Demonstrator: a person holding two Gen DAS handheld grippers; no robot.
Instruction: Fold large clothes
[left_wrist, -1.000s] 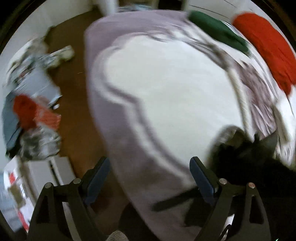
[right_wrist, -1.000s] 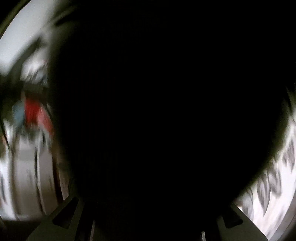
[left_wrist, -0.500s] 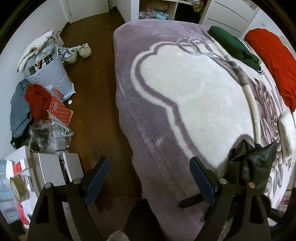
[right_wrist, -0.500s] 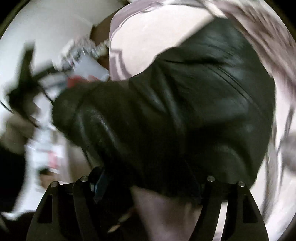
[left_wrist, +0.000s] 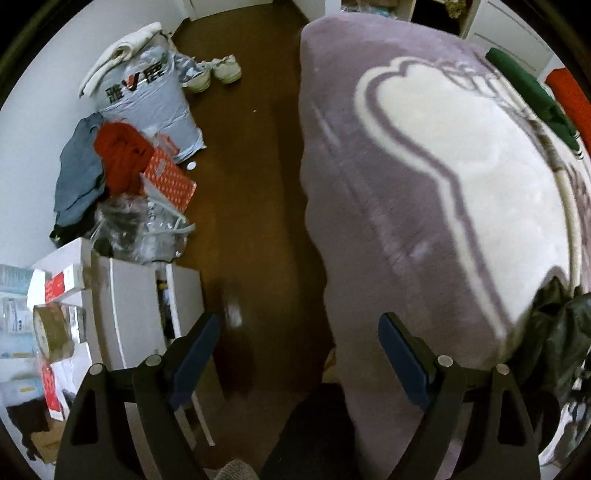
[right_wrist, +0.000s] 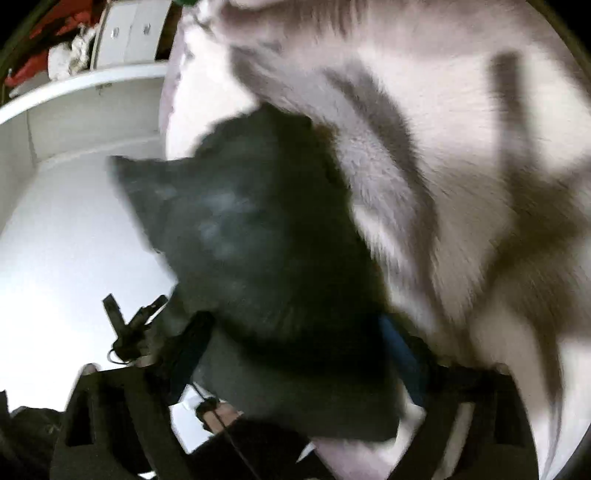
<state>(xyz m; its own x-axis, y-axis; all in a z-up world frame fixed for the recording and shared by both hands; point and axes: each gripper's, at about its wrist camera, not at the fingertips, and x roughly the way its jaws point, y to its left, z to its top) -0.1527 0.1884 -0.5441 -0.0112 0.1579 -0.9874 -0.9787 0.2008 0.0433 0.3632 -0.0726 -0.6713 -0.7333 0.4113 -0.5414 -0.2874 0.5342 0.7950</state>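
Left gripper (left_wrist: 299, 332) jaws apart, empty, over floor beside bed (left_wrist: 369, 192). Right gripper (right_wrist: 295, 343) jaws just opening wide; black leather jacket (right_wrist: 258, 240) lies between them on blanket, blurred, not clamped.

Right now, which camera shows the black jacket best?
The right wrist view: the black jacket fills its middle, lying blurred on the blanket. The left wrist view catches only a crumpled edge of it at the right border.

Jacket (left_wrist: 554, 332) on the bed's (left_wrist: 424, 184) near right edge; floor clutter (left_wrist: 122, 177) left of bed.
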